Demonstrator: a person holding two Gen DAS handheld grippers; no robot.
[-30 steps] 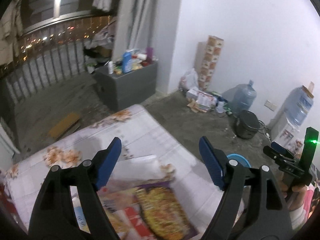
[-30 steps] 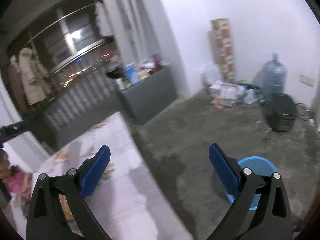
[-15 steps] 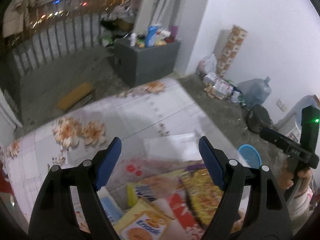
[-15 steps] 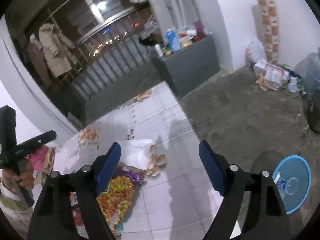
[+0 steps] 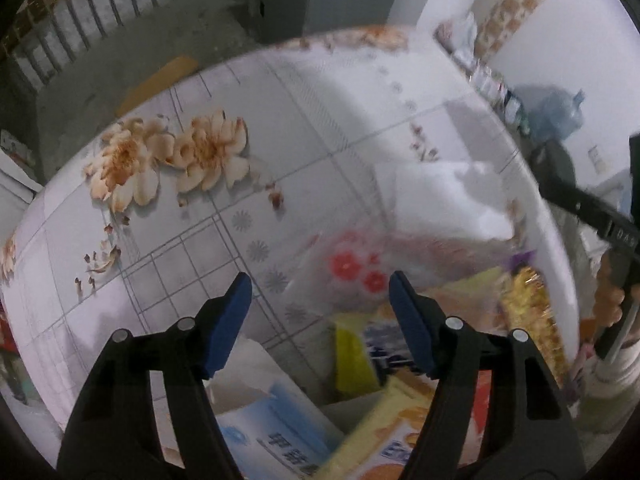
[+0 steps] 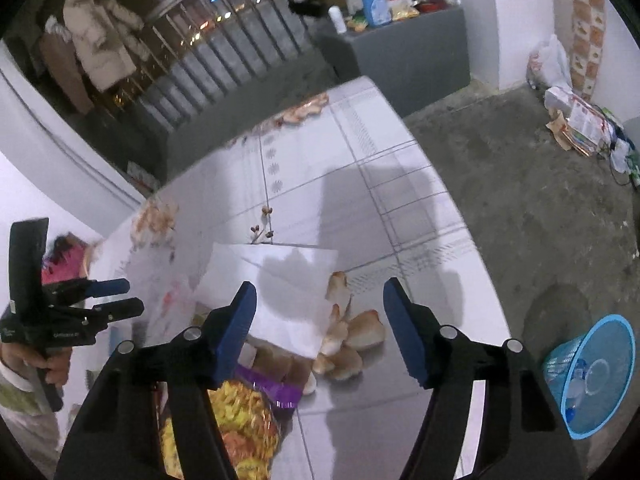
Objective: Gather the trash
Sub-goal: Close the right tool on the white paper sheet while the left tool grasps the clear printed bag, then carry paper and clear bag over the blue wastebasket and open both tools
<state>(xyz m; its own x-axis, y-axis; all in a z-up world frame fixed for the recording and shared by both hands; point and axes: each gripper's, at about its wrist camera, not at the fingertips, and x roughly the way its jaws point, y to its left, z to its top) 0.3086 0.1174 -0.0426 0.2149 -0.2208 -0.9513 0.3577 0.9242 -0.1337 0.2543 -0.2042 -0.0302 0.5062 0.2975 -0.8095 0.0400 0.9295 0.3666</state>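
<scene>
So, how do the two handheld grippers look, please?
Both look alike. The left gripper and the right gripper have black plastic arms with silver rivets, and their fingers carry blue pads. Seen from the side, the left one has a black pistol-style handle with small white lettering.

Both tools (image 5: 320, 300) (image 6: 318, 304) are black with blue pads and silver rivets.
</scene>
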